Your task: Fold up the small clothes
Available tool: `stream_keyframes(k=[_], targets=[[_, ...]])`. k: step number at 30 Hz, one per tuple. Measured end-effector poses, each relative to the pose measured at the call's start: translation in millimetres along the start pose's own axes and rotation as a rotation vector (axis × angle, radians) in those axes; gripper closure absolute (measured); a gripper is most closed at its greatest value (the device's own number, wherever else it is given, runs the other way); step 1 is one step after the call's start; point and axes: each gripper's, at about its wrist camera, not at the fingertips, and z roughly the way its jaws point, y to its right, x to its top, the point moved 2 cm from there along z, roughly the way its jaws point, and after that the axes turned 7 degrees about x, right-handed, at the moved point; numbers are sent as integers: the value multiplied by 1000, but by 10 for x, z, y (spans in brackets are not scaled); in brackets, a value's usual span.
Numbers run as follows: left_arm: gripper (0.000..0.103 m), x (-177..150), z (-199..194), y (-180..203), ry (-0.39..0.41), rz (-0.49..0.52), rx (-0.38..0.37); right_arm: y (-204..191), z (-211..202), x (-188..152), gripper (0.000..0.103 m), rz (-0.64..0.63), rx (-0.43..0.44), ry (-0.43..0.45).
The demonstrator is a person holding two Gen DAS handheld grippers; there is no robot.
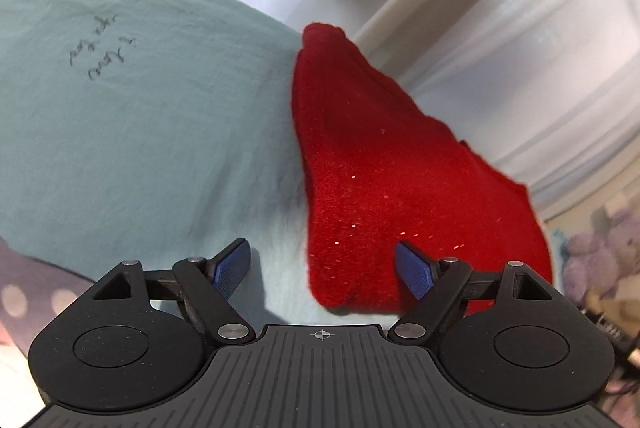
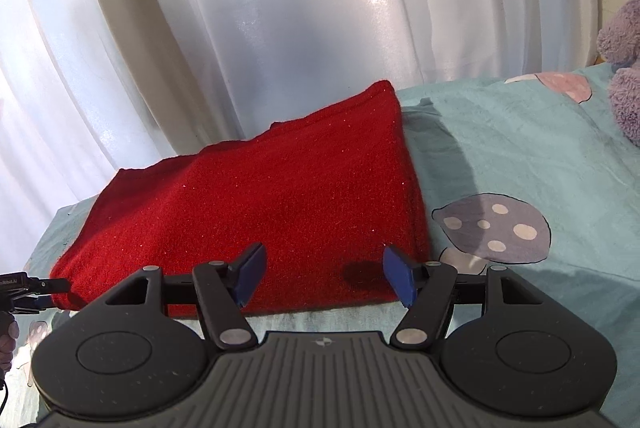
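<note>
Spread wide and empty, the left gripper (image 1: pixel 323 268) is seen above the near edge of the folded red garment (image 1: pixel 384 180), laid on the teal bedsheet (image 1: pixel 140 132).

Likewise released, the right gripper (image 2: pixel 322 276) is held over the garment's (image 2: pixel 256 204) near edge; a mushroom print (image 2: pixel 492 228) is seen to its right.

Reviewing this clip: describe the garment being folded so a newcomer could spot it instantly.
Start from the pale teal bedsheet printed with mushrooms, spread before a white curtain. On the sheet, at the curtain side, lies the red garment, folded into a flat, roughly rectangular pad. It is the only bright red, fuzzy, faintly glittering thing there; the purple plush toy sits apart.
</note>
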Motion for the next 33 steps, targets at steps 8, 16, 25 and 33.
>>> stream_keyframes(k=[8, 16, 25, 33], targets=[[13, -2, 230, 65, -21, -148, -98, -48, 149, -38, 45, 29, -5, -26], [27, 67, 395, 94, -6, -239, -140, -289, 210, 20, 71, -97, -6, 1], [35, 79, 408, 142, 13, -224, -105, -869, 667, -47, 73, -212, 124, -51], [51, 85, 423, 116, 26, -242, -98, -1285, 925, -161, 85, -368, 130, -79]])
